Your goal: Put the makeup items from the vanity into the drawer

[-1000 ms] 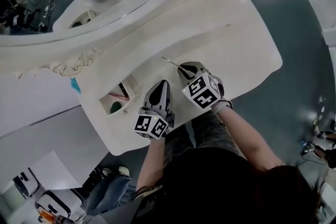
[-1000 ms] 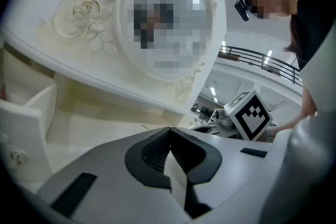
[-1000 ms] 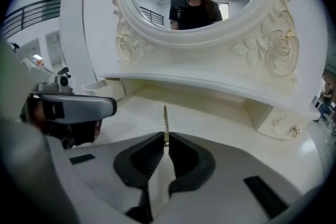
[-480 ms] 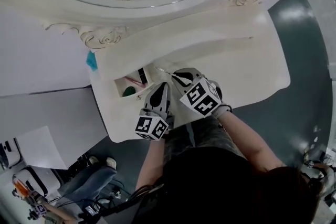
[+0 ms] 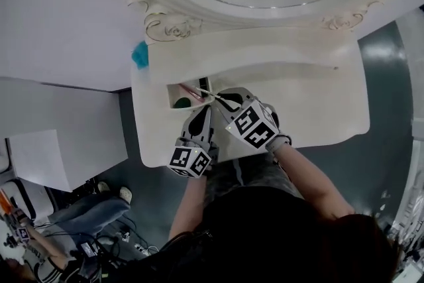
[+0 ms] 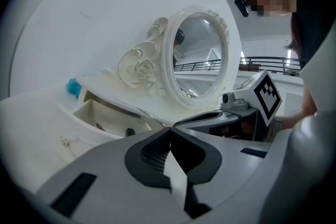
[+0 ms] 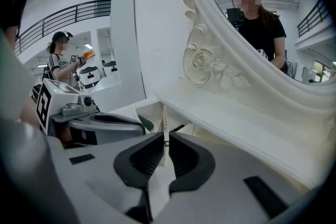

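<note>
While holding that thin makeup stick [image 7: 165, 120] pinched tight in the right gripper [image 5: 225, 99] just over the open drawer [image 5: 173, 87] at the left end of the vanity [image 5: 298, 96], keep the tip pointed in, dodge the closed, empty left gripper [image 5: 205, 113] alongside, and drop low before letting go.

I can drop into the open drawer [image 5: 173, 88] from above, though it looks part-filled, with the mirror frame [image 5: 165, 23] close behind and bare bench [image 5: 311, 103] rightward.
</note>
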`<action>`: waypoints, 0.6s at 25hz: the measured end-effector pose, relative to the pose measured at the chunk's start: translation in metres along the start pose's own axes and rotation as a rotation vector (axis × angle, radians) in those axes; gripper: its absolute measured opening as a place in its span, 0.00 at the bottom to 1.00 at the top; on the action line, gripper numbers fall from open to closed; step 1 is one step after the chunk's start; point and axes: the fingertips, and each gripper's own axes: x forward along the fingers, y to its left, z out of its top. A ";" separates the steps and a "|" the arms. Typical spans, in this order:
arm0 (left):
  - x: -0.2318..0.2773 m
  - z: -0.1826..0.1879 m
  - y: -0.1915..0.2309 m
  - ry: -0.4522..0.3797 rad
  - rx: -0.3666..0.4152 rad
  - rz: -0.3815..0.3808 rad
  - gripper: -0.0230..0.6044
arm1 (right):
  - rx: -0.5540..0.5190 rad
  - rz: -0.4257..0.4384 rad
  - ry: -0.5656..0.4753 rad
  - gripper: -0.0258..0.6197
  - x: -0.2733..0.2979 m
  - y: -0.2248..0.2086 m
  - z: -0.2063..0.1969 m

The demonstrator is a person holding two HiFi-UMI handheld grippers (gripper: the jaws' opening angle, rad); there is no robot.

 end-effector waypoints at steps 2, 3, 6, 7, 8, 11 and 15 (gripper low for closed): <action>-0.005 0.004 0.006 -0.015 -0.006 0.012 0.06 | -0.024 0.008 0.008 0.11 0.006 0.006 0.007; -0.008 0.005 0.009 -0.021 -0.009 0.017 0.06 | -0.038 0.011 0.013 0.11 0.008 0.008 0.010; -0.016 0.010 0.017 -0.039 -0.016 0.030 0.06 | -0.077 0.017 0.032 0.11 0.015 0.016 0.019; -0.018 0.011 0.019 -0.045 -0.018 0.034 0.06 | -0.087 0.016 0.040 0.11 0.018 0.017 0.021; -0.021 0.012 0.021 -0.050 -0.020 0.038 0.06 | -0.094 0.016 0.049 0.11 0.021 0.019 0.022; -0.028 0.016 0.029 -0.065 -0.026 0.048 0.06 | -0.103 0.018 0.074 0.11 0.029 0.022 0.024; -0.035 0.022 0.040 -0.079 -0.031 0.067 0.06 | -0.110 0.020 0.115 0.11 0.039 0.024 0.027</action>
